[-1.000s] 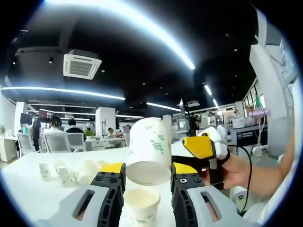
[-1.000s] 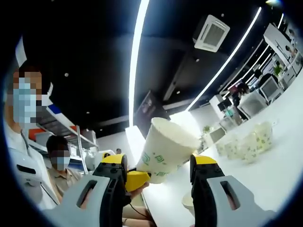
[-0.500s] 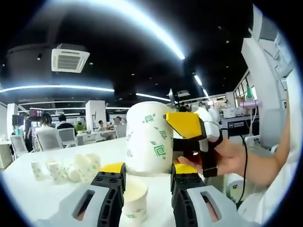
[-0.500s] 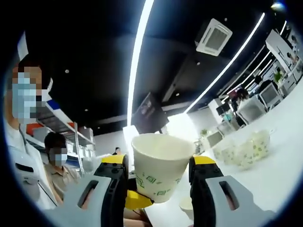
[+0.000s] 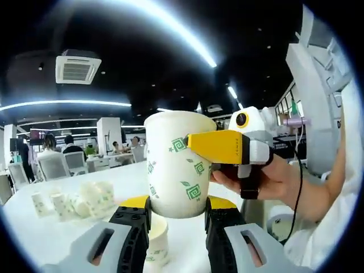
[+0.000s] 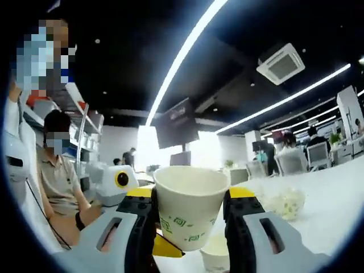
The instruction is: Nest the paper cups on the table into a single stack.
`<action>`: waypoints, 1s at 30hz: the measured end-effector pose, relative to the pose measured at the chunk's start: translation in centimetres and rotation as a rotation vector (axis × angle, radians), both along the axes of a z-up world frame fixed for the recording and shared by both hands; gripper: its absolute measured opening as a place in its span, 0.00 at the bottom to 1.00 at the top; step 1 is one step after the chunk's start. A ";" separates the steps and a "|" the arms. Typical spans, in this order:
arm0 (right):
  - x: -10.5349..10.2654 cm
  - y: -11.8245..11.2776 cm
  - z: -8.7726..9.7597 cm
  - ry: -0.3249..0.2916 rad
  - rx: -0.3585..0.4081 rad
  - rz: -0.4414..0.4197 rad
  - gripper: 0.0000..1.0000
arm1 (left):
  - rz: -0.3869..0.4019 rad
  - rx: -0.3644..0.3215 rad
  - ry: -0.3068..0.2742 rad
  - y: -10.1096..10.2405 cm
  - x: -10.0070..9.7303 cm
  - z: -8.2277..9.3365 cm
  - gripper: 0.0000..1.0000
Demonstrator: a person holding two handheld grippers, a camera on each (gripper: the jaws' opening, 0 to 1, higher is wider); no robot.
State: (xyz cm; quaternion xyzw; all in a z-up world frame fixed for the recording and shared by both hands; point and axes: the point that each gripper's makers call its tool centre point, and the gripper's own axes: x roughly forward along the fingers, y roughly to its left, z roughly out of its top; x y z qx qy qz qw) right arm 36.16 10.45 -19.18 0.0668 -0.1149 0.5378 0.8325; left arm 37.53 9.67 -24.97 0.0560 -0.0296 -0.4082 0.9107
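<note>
The held cup was tipped over before; now it stands straight up. The right tongs have turned level and brought it over the lower cup.

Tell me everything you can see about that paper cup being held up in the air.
The held paper cup is white, looks like paper, with a rolled rim and small green leaf and square-spiral prints. It stands upright, mouth up, inside looking empty. The right claw clamps its sides between yellow-tipped jaws. In the left gripper view the same cup hangs just above another cup standing on the white table, between the left claw's jaws, not yet nested.
</note>
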 end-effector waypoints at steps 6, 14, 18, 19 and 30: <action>-0.8 0.6 0.4 -0.063 -0.059 0.001 0.47 | -0.037 -0.045 0.023 0.0 -0.6 0.2 0.40; -1.0 0.6 0.2 -0.098 -0.112 -0.013 0.45 | -0.072 -0.086 0.050 -0.6 -0.9 0.0 0.40; -0.9 0.6 0.0 -0.077 -0.101 -0.004 0.44 | -0.076 -0.107 0.061 -0.5 -1.1 -0.3 0.40; -1.0 0.6 -0.2 -0.077 -0.106 -0.003 0.44 | -0.075 -0.109 0.062 -0.4 -1.1 -0.4 0.40; -1.0 0.5 0.5 -0.039 -0.029 0.026 0.42 | -0.014 -0.177 0.082 1.6 -1.9 0.1 0.41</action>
